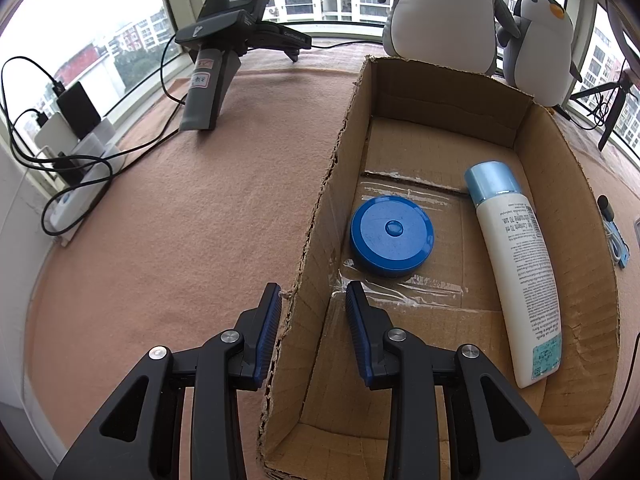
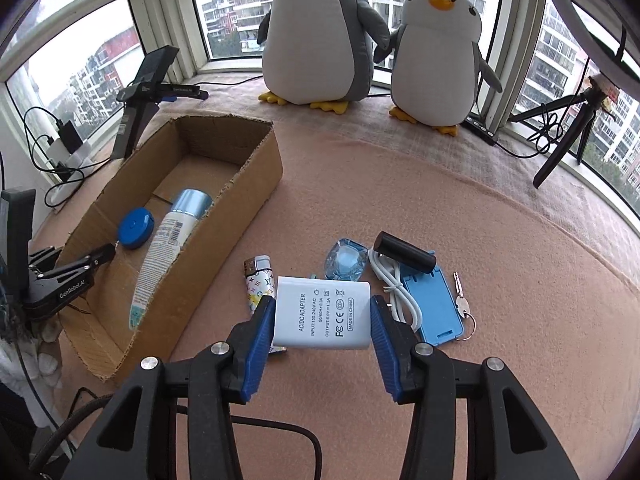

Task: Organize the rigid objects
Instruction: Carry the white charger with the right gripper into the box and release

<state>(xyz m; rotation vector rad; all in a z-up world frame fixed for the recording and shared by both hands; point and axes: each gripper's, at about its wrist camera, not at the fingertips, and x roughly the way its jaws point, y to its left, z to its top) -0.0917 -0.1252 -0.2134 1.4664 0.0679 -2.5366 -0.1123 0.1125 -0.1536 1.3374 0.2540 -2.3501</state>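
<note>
A: White adapter [image 2: 321,313] is clamped between the right gripper [image 2: 320,320] pads, off the felt; we're mid-pick.

B: Left gripper [image 1: 314,336]?

A: Clamped on the cardboard box [image 1: 576,216] wall, one pad each side, steadying it. Blue tin [image 1: 392,236] and lotion bottle [image 1: 516,272] already lie inside.

B: Next?

A: We'd carry the adapter left over the box rim, then release. Lighter [image 2: 261,280], phone stand [image 2: 434,304], keys [image 2: 462,300] wait on the felt.

Likely a home, plush penguins [image 2: 320,32] on bay window ledge [image 2: 224,76]
</note>
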